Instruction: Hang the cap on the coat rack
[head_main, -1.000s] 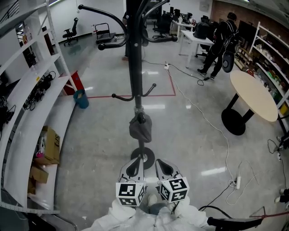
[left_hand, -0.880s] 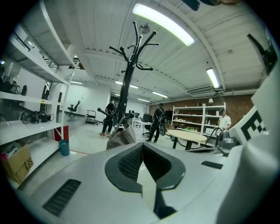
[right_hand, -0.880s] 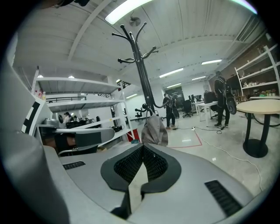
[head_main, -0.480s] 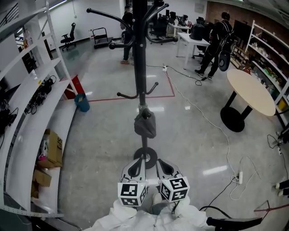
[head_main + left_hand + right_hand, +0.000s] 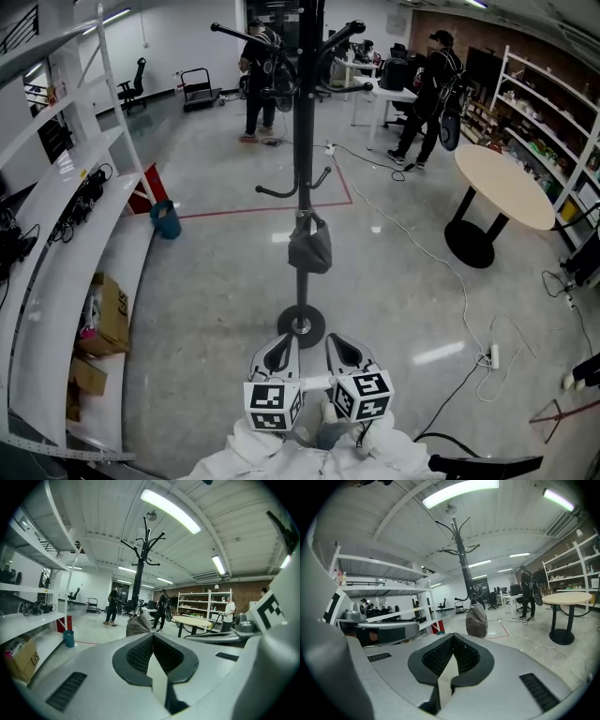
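A black coat rack (image 5: pixel 302 141) stands on a round base (image 5: pixel 302 324) straight ahead of me. A grey cap (image 5: pixel 309 248) hangs from one of its low hooks, well below the upper arms. My left gripper (image 5: pixel 279 352) and right gripper (image 5: pixel 344 350) are held side by side near my body, short of the base, both shut with nothing between the jaws. In the left gripper view the cap (image 5: pixel 138 625) and the coat rack (image 5: pixel 138 569) lie beyond the left gripper (image 5: pixel 152 636). The right gripper view shows the cap (image 5: pixel 476 620) past the right gripper (image 5: pixel 453 638).
White curved shelves (image 5: pixel 66 234) run along the left, with cardboard boxes (image 5: pixel 108 309) and a blue bin (image 5: pixel 167 220) beside them. A round table (image 5: pixel 502 187) stands at the right, cables (image 5: pixel 473 309) trail over the floor, and people (image 5: pixel 427 89) stand at the back.
The rack and cap now sit farther up and away in the head view, with more floor showing before the base. Both grippers stay shut and together; the cap stays on its hook.
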Demonstrator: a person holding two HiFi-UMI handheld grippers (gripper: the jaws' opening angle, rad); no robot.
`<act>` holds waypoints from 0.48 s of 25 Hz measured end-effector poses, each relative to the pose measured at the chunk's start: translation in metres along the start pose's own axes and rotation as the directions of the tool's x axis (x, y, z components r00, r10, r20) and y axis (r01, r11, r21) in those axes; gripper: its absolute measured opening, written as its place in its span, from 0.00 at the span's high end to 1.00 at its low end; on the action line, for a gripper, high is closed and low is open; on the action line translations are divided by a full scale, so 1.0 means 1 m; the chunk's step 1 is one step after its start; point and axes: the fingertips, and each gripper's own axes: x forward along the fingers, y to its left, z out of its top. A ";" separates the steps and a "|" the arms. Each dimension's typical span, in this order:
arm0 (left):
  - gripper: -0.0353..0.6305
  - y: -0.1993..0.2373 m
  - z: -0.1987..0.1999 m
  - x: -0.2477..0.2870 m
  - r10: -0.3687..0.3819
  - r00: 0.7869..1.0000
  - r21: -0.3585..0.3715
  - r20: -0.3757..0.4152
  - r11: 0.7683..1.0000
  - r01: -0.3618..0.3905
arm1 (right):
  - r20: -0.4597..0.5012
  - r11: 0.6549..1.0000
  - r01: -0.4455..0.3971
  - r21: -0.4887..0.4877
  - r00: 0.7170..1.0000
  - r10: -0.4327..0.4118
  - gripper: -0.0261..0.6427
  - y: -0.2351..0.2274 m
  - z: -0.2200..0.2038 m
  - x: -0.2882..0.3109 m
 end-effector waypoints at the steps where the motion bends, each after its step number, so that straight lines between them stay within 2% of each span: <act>1: 0.94 0.001 -0.002 -0.004 -0.002 1.000 -0.001 -0.003 1.000 0.002 | 0.002 1.000 0.003 -0.003 1.000 -0.003 0.95 0.004 -0.001 -0.004; 7: 0.94 -0.004 -0.003 -0.018 -0.015 1.000 0.001 0.001 1.000 0.015 | 0.007 1.000 0.025 -0.015 1.000 -0.024 0.95 0.013 -0.001 -0.020; 12: 0.94 -0.010 0.002 -0.017 0.002 1.000 0.005 0.017 1.000 -0.002 | 0.019 0.999 0.004 -0.034 1.000 -0.004 0.95 0.011 0.005 -0.026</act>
